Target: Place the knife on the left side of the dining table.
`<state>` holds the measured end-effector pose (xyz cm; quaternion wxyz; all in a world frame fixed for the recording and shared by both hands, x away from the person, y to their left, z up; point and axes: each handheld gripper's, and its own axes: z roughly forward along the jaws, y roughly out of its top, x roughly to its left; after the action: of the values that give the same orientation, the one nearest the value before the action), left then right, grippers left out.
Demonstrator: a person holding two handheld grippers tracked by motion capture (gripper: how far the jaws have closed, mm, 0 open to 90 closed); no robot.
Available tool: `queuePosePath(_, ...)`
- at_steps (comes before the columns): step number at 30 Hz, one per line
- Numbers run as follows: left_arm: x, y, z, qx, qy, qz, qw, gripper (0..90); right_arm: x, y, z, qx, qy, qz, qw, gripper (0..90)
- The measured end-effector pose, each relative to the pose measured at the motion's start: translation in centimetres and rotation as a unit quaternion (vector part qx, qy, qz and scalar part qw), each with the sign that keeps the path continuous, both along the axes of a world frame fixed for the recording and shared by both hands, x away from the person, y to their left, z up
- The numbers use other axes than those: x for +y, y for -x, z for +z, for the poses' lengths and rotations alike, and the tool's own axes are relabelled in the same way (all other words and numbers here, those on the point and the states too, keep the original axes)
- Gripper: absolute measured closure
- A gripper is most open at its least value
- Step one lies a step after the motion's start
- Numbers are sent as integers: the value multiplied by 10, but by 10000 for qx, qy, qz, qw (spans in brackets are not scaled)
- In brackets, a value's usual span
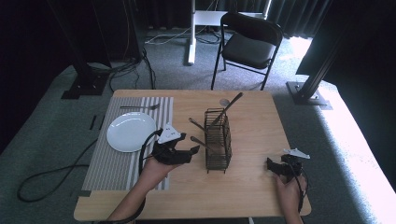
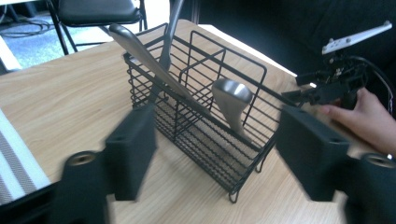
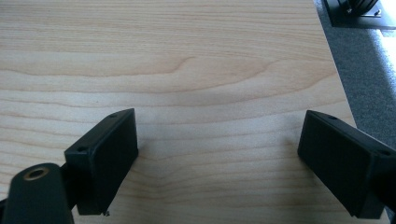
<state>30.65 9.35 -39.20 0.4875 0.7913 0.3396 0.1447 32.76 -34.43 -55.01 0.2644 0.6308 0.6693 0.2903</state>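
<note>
Left gripper view: left gripper [image 2: 212, 154] jaws spread wide, empty, facing wire basket [image 2: 205, 140] with cutlery [image 2: 232, 100] on tabletop [image 2: 70, 88]. Right gripper [image 3: 219, 158] jaws also released over bare wood. White plate [image 1: 130, 132] on striped placemat [image 1: 112, 163].

Rack [image 1: 218, 141] mid-table, plate [image 1: 130, 131] on mat [image 1: 122, 168] to its left.

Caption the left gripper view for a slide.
Open left gripper faces a black wire caddy holding steel utensils on a wooden table.
</note>
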Motion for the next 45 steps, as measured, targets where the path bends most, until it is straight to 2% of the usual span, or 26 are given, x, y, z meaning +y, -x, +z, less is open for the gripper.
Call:
queuePosePath(3,-3,-1,-1,3,116,44,9999,411,0,0,0,-1,-1,-3,10000,117)
queuePosePath(8,-11,0,-1,-15,171,67,9998,555,0,0,0,-3,2,-2,10000,117)
queuePosePath(13,-14,0,-2,-38,140,197,9997,640,0,0,0,-3,1,-2,10000,117)
queuePosePath(18,-14,0,-3,-24,207,255,9995,720,0,0,0,-3,1,-3,10000,117)
queuePosePath(24,-16,-3,-2,-14,341,175,9993,733,0,0,0,-3,1,-3,10000,117)
queuePosePath(30,-27,-7,4,-40,445,115,9989,747,0,0,0,0,1,-2,10000,117)
queuePosePath(38,-46,-11,12,-186,353,132,9991,751,0,0,0,-3,-1,-2,10000,118)
queuePosePath(45,-62,-20,16,-154,558,160,9982,750,0,0,0,-4,-1,-2,10000,117)
